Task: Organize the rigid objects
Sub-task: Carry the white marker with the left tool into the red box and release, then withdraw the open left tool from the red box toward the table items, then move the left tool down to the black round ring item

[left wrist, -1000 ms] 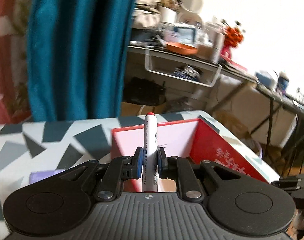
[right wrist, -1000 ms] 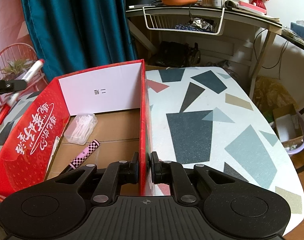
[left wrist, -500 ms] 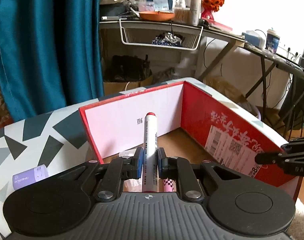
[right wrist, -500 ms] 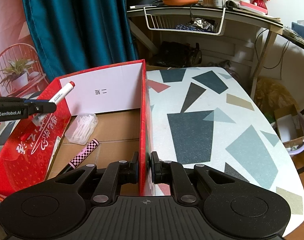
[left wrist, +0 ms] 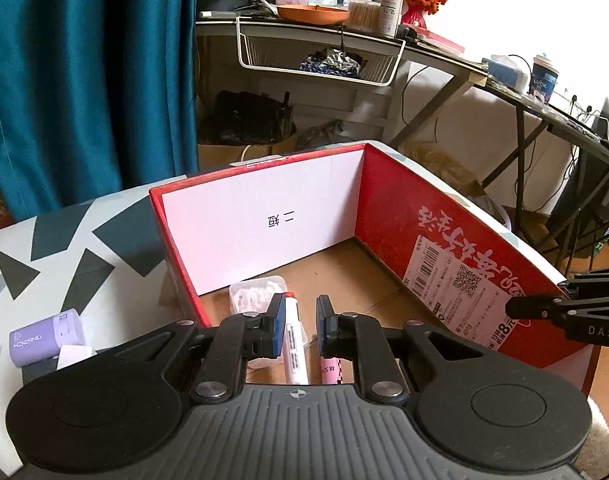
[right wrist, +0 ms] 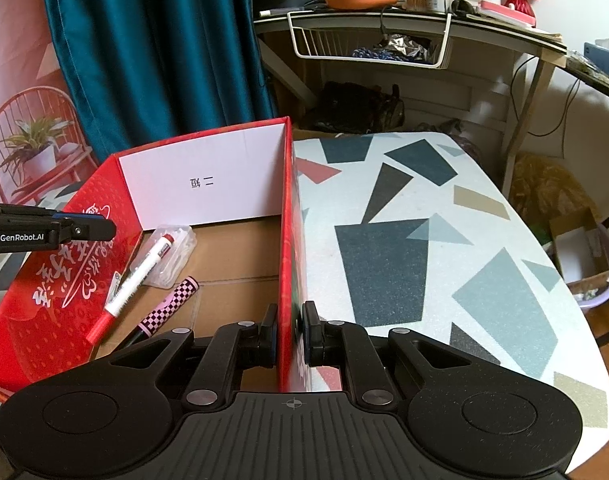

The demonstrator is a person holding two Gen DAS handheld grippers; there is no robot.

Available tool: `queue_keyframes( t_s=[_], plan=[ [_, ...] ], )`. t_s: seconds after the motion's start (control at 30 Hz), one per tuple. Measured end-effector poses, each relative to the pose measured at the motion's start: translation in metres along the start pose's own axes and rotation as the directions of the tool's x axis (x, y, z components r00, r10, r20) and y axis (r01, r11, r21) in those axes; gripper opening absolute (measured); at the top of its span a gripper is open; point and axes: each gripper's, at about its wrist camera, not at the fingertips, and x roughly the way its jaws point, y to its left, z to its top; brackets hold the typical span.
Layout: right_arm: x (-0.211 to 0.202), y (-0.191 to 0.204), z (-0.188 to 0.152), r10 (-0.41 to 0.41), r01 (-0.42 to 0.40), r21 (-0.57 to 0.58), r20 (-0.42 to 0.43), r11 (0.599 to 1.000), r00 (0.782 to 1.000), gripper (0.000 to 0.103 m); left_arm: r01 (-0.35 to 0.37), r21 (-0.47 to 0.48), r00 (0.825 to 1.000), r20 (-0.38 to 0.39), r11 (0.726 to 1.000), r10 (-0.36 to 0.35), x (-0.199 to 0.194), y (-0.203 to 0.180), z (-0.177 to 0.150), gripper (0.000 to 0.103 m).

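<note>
Left gripper (left wrist: 299, 324): I saw its jaws parted.
Marker: white red-capped plastic marker (left wrist: 294, 350) lay inside the red cardboard box (left wrist: 388, 216).

Marker (right wrist: 138, 274): half a second ago clamped upright in my left gripper (left wrist: 300, 326); now released, lying inside the box (left wrist: 260, 216), tip end resting on the plastic case (right wrist: 172, 258), beside the pink checked pen (right wrist: 170, 308). Left jaws now parted.

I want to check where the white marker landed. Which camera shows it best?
The right wrist view: the white marker lies full length in the red box, its red-capped end resting on a clear plastic packet. The left wrist view shows only part of it between the open left gripper jaws.
</note>
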Motion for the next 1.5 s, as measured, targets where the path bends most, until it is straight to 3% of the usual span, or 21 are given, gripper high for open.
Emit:
queue_keyframes(
  t_s=[0.4, 0.53, 0.67, 0.93, 1.23, 1.5],
  plan=[
    [0.0, 0.0, 0.0, 0.0, 0.0, 0.0, -0.001, 1.0, 1.0, 0.011, -0.035, -0.055, 0.996, 0.08, 0.998, 0.04, -0.029, 0.021, 0.006, 0.018],
    [0.0, 0.001, -0.001, -0.001, 0.001, 0.003, 0.001, 1.0, 1.0, 0.011, -0.081, -0.071, 0.991, 0.1, 0.994, 0.088, -0.046, 0.036, 0.005, 0.032],
    [0.001, 0.001, -0.004, 0.001, -0.001, 0.008, 0.002, 1.0, 1.0, 0.011, -0.117, -0.121, 0.986, 0.1, 0.986, 0.13, -0.061, 0.058, -0.004, 0.034],
    [0.001, 0.0, -0.003, 0.003, -0.003, 0.011, 0.002, 1.0, 1.0, 0.011, -0.194, -0.28, 0.975, 0.053, 0.94, 0.217, -0.078, 0.099, -0.033, 0.034],
    [0.001, 0.0, -0.002, 0.001, -0.001, 0.01, 0.001, 1.0, 1.0, 0.011, -0.281, -0.355, 0.957, -0.038, 0.892, 0.286, -0.082, 0.13, -0.07, 0.034],
    [0.001, 0.0, -0.002, 0.001, -0.001, 0.01, 0.001, 1.0, 1.0, 0.011, -0.315, -0.427, 0.945, -0.063, 0.848, 0.32, -0.085, 0.145, -0.087, 0.034]
  ],
)
